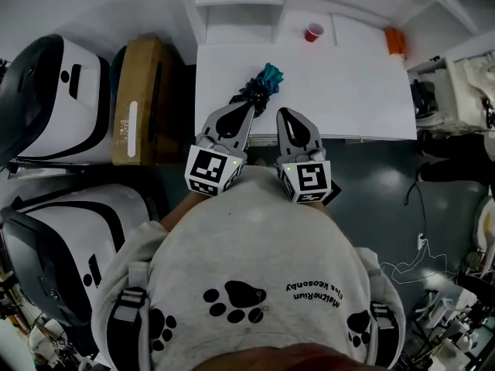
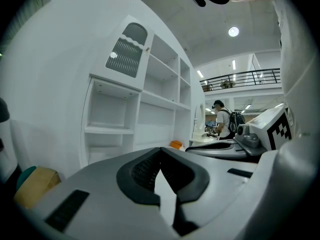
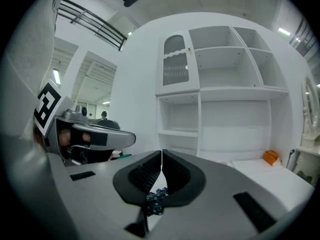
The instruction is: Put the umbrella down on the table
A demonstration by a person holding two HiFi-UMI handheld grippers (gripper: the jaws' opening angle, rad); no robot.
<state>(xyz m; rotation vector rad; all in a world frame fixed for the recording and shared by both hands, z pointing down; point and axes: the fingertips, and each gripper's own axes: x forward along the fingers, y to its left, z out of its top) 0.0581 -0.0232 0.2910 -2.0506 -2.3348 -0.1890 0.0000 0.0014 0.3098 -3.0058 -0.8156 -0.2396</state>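
The folded umbrella [image 1: 259, 87], dark with a teal end, lies on the white table [image 1: 348, 91] near its front left part. My left gripper [image 1: 249, 108] is shut just above the umbrella's near end; in the left gripper view only white table shows behind its closed pads [image 2: 145, 171]. My right gripper [image 1: 283, 114] is shut beside the umbrella, to its right and apart from it. In the right gripper view a bit of the umbrella [image 3: 157, 200] shows through the gap below the touching fingertips [image 3: 175, 174].
A red cup [image 1: 313, 32] and an orange object [image 1: 395, 41] stand at the table's back. A white shelf unit [image 3: 220, 99] rises behind it. A cardboard box [image 1: 141, 99] and white-and-black machines [image 1: 54, 99] sit left. Another person [image 2: 221, 119] stands far off.
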